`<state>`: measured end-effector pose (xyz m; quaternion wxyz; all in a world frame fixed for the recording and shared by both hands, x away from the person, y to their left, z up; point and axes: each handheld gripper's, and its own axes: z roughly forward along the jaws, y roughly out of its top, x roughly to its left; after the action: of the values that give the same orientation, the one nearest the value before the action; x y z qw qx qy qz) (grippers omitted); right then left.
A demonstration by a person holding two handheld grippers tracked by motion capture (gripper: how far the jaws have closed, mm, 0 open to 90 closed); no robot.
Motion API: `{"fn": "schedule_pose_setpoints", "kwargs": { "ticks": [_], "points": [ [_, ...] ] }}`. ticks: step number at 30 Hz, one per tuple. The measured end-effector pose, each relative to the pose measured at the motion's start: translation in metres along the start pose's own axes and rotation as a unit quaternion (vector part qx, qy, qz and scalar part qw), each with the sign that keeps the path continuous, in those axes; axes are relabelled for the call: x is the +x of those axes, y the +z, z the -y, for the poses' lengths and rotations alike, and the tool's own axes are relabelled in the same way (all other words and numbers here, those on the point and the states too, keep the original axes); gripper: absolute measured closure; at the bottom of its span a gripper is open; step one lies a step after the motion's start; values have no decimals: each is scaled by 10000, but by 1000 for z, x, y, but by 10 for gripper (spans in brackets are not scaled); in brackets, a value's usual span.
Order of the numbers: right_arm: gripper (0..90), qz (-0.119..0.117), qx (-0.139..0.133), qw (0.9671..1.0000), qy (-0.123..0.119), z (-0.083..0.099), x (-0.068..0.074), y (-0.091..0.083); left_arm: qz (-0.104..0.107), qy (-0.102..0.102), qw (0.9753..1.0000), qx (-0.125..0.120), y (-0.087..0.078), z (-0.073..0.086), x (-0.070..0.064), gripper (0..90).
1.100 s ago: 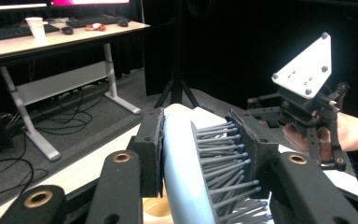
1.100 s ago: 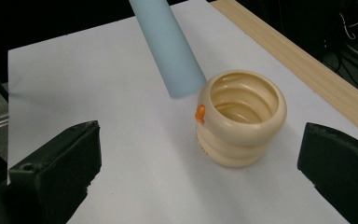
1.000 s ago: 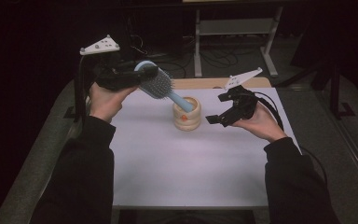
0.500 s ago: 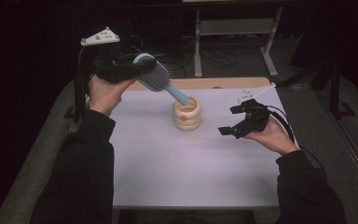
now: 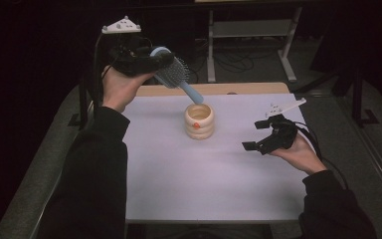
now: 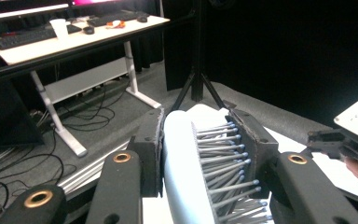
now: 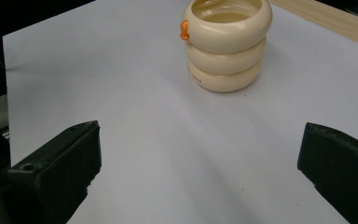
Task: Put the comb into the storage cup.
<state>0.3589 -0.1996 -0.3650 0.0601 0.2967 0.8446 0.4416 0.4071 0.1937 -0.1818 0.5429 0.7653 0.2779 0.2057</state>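
Note:
My left gripper (image 5: 149, 62) is shut on the head of a light blue hairbrush (image 5: 171, 74), held high above the table's far left. The brush handle (image 5: 193, 94) slants down toward a cream ringed cup (image 5: 199, 121) and ends just above its rim. In the left gripper view the brush head (image 6: 200, 168) with its grey bristles is clamped between the jaws. My right gripper (image 5: 258, 142) stands open to the right of the cup, low over the table. The cup (image 7: 226, 42) with a small orange knob stands ahead of its wide-apart jaws.
A white sheet (image 5: 204, 174) covers the table, with a wooden strip (image 5: 219, 88) along its far edge. Behind the table stands a desk frame (image 5: 248, 30) with cables on the floor. A desk (image 6: 74, 37) with keyboards and a paper cup is seen beyond.
My right gripper has drawn back from the cup to the right and toward the near side, lower over the table. The left gripper has lifted the brush slightly, its handle rising out of the cup.

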Motion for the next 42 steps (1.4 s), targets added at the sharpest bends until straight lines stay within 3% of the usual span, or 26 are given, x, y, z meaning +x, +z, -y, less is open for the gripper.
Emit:
{"fn": "schedule_pose_setpoints", "kwargs": {
  "ticks": [10, 17, 32, 42],
  "points": [
    [0, -33, -87, 9996, 280, 22, -8, 0, -1, -116, 9999, 60, 19, 6, 11, 583],
    [0, -102, -172, 9990, 394, 32, -11, 1, -16, -135, 9998, 114, 31, 11, 12, 581],
    [0, -156, -287, 9985, 441, 38, -12, -2, 9, -140, 9990, 430, 57, 31, 13, 581],
    [0, -145, -348, 9983, 453, 41, -13, -3, -3, -192, 9986, 500, 67, 41, 14, 581]
  ]
}}
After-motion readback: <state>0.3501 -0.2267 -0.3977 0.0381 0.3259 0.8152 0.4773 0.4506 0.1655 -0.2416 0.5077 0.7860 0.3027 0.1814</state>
